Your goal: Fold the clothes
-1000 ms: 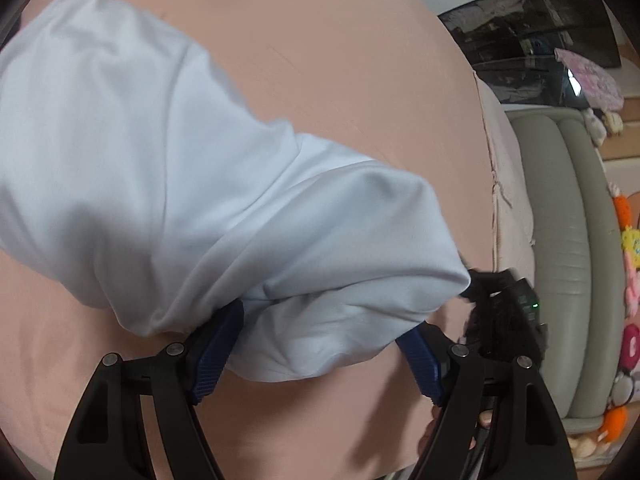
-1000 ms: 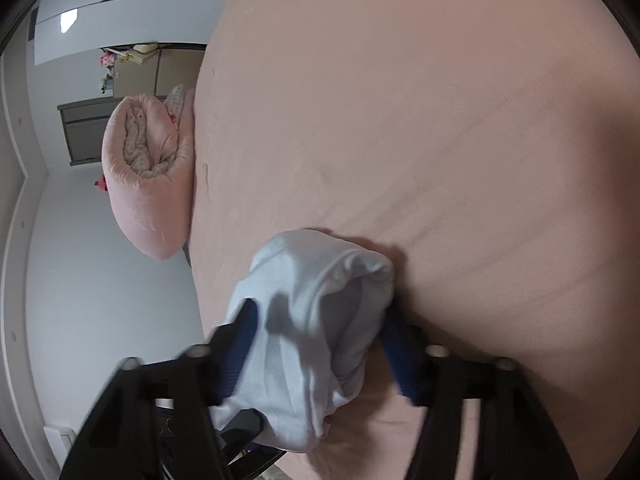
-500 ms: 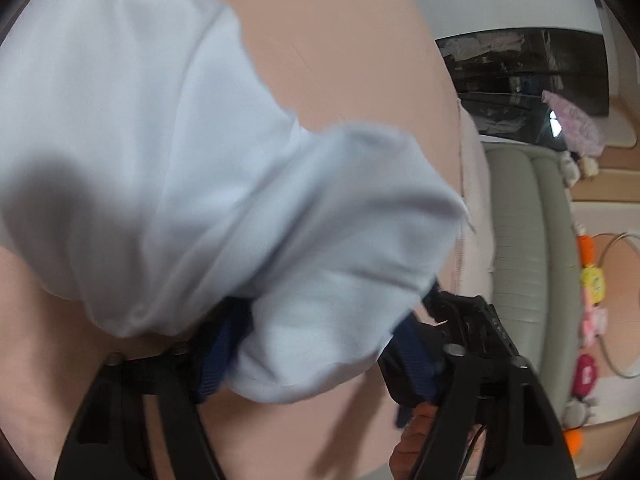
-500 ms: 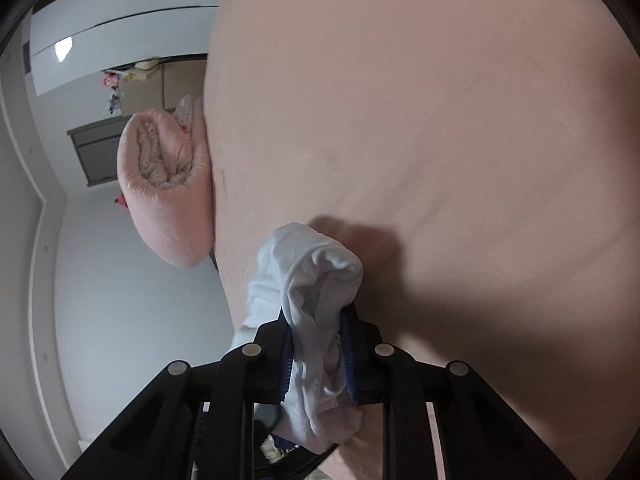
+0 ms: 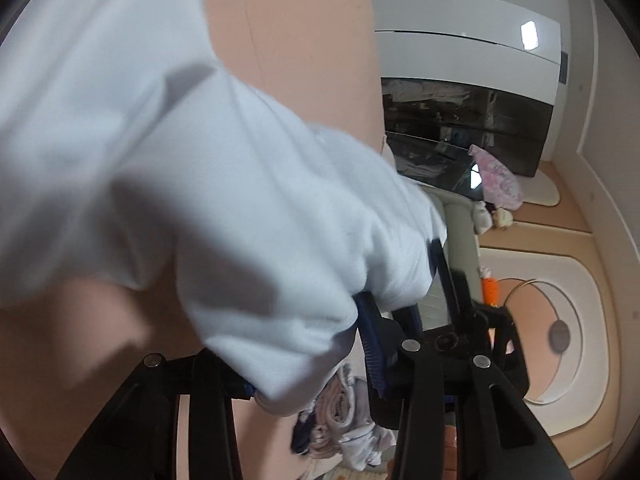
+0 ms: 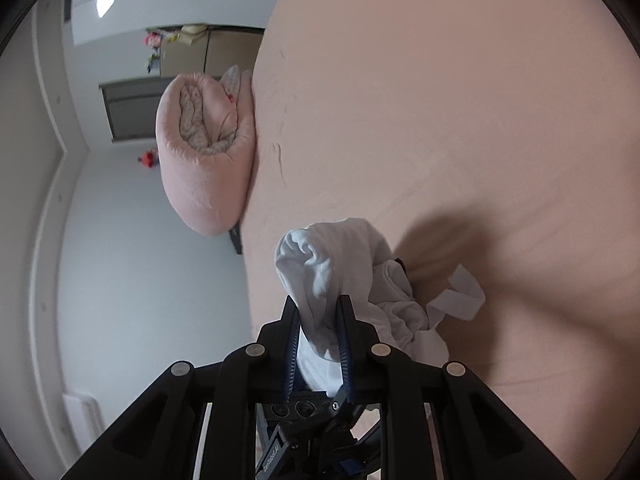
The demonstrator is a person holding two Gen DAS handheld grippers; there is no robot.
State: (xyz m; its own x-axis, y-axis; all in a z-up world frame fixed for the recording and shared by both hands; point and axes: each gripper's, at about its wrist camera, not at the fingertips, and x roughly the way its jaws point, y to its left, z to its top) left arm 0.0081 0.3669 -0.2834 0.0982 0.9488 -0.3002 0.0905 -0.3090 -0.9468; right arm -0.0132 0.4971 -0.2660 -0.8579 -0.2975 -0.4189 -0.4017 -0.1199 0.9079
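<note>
Lifted off the bed (image 6: 440, 100), the pale shirt (image 5: 180, 160) hangs pinched in right tongs (image 6: 319, 308); left tongs (image 5: 304, 344) spread

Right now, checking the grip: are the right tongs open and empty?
No, the right tongs are shut on a bunch of the white shirt above the pink bed.

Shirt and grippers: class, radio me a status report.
Right gripper shut on shirt. Left gripper apart, shirt bunched between. Shirt above bed. Nothing blocking.
</note>
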